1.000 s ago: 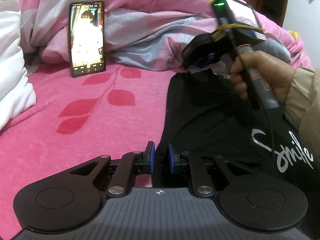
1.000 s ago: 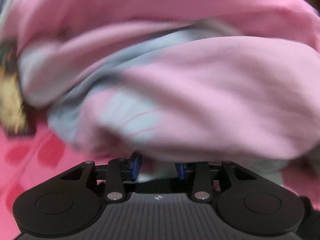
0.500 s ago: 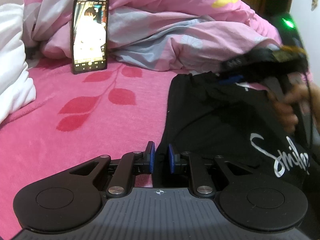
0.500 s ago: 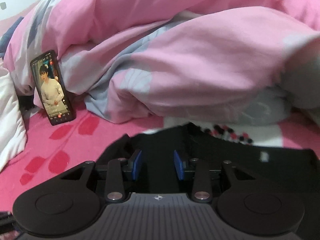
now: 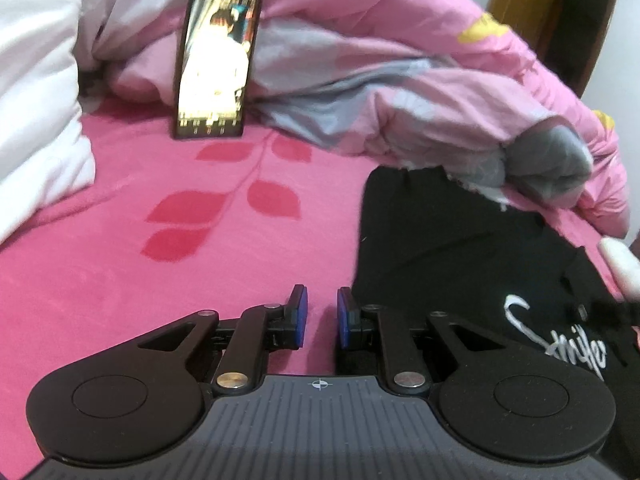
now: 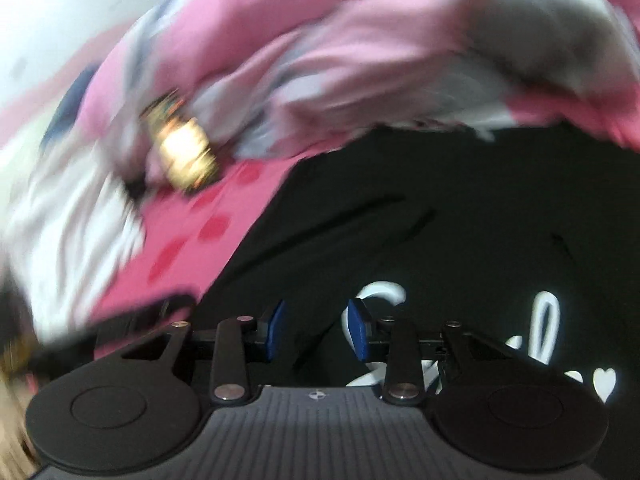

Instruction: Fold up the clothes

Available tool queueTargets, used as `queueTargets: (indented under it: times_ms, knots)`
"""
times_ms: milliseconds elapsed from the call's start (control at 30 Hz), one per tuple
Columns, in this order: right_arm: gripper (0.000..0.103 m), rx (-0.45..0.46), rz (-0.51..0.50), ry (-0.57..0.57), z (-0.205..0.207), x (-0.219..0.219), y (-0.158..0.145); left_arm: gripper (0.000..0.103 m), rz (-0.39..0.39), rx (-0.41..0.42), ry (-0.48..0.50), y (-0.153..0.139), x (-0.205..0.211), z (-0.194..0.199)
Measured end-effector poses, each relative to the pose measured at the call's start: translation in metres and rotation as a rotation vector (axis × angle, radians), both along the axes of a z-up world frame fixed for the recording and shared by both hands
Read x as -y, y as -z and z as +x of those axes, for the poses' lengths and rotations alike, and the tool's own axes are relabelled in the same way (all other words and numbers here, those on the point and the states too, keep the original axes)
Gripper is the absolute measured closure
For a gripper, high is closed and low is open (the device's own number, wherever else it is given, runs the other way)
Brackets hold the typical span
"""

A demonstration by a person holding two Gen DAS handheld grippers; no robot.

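A black garment (image 5: 460, 248) with white "Smile" lettering (image 5: 560, 340) lies spread on the pink bedsheet (image 5: 160, 280). My left gripper (image 5: 319, 316) hovers low just off the garment's left edge. It is open by a narrow gap, and only pink sheet shows between its blue pads. In the blurred right wrist view my right gripper (image 6: 316, 328) is open above the black garment (image 6: 440, 220), close to the white lettering, with nothing pressed between its pads.
A lit phone (image 5: 216, 68) leans against the heaped pink and grey quilt (image 5: 400, 60) at the back. A white blanket (image 5: 36, 100) lies at the left. A wooden door (image 5: 576, 28) stands at the far right. A pale blurred shape (image 5: 620, 268) shows at the right edge.
The right gripper and the hand holding it have left the left wrist view to the right. The right wrist view has pulled back from the quilt to over the black garment.
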State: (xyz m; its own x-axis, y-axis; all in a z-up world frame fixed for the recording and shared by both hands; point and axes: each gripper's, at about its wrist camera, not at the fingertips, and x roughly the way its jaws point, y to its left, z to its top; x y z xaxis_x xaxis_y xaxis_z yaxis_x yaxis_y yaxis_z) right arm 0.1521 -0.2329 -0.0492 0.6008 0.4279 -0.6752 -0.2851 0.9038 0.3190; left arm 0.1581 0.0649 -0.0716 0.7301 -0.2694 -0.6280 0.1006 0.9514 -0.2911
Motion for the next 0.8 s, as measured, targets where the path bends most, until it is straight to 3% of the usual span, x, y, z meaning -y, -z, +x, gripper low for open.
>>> queueTargets:
  times_ms: [167,300,333,367,433,600,800]
  knots:
    - [0.065,0.184,-0.265,-0.243,-0.028,-0.054,-0.002,0.087,0.025,0.008,0.005,0.002,0.003,0.000]
    - [0.068,0.219,-0.418,-0.289,-0.026,-0.073,0.011,0.087,0.014,0.004,0.002,0.002,0.001,0.001]
    - [0.077,0.214,-0.445,-0.286,-0.024,-0.073,0.016,0.087,0.009,0.002,0.001,0.003,0.000,0.002]
    - [0.094,0.211,-0.461,-0.270,-0.023,-0.071,0.020,0.087,0.006,0.000,0.001,0.003,0.000,0.002]
    - [0.100,0.203,-0.437,-0.235,-0.024,-0.065,0.019,0.087,0.002,-0.001,0.001,0.003,-0.001,0.002]
    - [0.100,0.251,-0.415,-0.233,-0.048,-0.066,0.003,0.087,-0.009,-0.005,-0.001,0.003,-0.002,0.002]
    - [0.100,0.234,-0.484,-0.256,-0.059,-0.075,0.016,0.087,-0.026,-0.010,-0.008,0.003,-0.005,0.002]
